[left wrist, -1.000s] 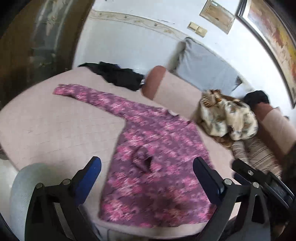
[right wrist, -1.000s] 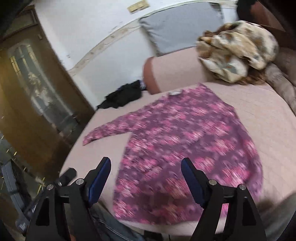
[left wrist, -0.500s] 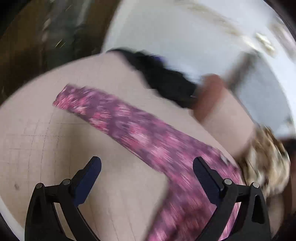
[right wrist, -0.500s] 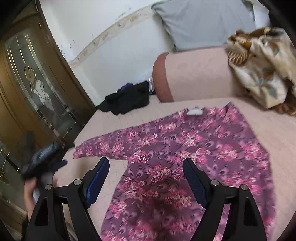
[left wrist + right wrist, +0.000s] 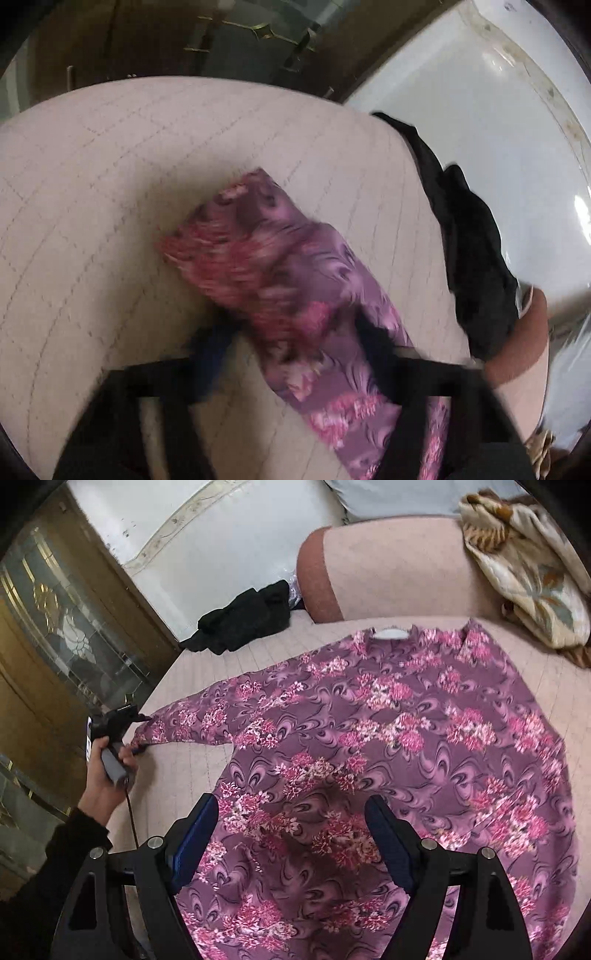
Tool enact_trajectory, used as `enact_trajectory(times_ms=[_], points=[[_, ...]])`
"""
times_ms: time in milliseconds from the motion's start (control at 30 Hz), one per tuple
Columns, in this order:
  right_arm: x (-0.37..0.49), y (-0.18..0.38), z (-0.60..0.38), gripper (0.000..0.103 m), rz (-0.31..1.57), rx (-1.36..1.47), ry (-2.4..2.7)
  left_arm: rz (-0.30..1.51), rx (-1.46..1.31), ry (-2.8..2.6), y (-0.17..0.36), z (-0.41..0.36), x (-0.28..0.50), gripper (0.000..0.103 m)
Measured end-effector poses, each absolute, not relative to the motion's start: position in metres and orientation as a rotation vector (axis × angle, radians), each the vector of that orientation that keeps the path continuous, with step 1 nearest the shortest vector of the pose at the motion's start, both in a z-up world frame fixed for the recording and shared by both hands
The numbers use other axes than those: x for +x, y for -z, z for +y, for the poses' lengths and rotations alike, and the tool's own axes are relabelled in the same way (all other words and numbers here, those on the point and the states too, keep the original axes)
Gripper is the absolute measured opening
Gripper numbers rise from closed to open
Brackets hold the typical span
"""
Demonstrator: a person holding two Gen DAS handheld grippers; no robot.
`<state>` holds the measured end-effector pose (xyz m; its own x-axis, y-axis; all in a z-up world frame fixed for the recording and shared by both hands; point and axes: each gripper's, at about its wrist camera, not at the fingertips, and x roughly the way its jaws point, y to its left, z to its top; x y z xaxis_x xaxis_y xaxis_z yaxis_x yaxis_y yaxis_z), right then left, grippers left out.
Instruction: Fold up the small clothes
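A purple floral long-sleeved top point(image 5: 388, 746) lies spread flat on the pink quilted bed point(image 5: 192, 775). Its one sleeve point(image 5: 280, 277) stretches out to the left. My left gripper point(image 5: 295, 332) is down at the sleeve's cuff end, with a blurred finger on each side of the cloth; the right wrist view shows it point(image 5: 122, 720) at the cuff tip. Blur hides whether it has closed. My right gripper point(image 5: 291, 830) is open and empty above the top's lower middle.
A black garment point(image 5: 243, 620) lies at the bed's far corner, also in the left wrist view point(image 5: 476, 258). A pink bolster point(image 5: 388, 568) and a patterned blanket point(image 5: 528, 576) lie at the head. A wooden glass door point(image 5: 55, 635) stands left of the bed.
My left gripper has swung left along the sleeve and dropped onto its cuff end. My right gripper has moved closer over the top's body and stays open.
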<state>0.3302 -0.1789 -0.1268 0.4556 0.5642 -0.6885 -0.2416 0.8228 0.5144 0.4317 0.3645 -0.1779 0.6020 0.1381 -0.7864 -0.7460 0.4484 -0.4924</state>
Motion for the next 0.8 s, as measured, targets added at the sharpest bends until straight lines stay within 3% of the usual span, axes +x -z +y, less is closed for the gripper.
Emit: enact_trajectory(times_ms=[33,100,200,300,400,500,633,800], points=[[0.329,0.126,-0.178,0.086,0.972,0.353,-0.506,0.761,-0.948,-0.605,0.180,0.365,0.433,0.009],[0.330,0.126,-0.178,0.086,0.969,0.347,-0.497,0.763,-0.889,-0.614,0.169,0.355,0.433,0.009],[0.337,0.129,-0.181,0.086,0.981,0.384,-0.497,0.656,-0.673,-0.530,0.111,0.303,0.426,0.008],[0.341,0.126,-0.194,0.086,0.969,0.416,-0.476,0.506,-0.395,-0.326,0.038,0.209,0.405,0.008],[0.343,0.121,-0.225,0.086,0.953,0.498,-0.444,0.463,-0.135,-0.075,0.004,0.100,0.368,0.008],[0.348,0.124,-0.267,0.086,0.965,0.622,-0.419,0.496,-0.058,0.227,0.015,0.013,0.317,0.008],[0.357,0.144,-0.315,0.086,1.020,0.813,-0.436,0.643,0.108,0.463,0.076,-0.084,0.270,0.008],[0.364,0.188,-0.339,0.086,1.150,0.958,-0.413,0.763,0.427,0.516,0.150,-0.147,0.260,0.008]])
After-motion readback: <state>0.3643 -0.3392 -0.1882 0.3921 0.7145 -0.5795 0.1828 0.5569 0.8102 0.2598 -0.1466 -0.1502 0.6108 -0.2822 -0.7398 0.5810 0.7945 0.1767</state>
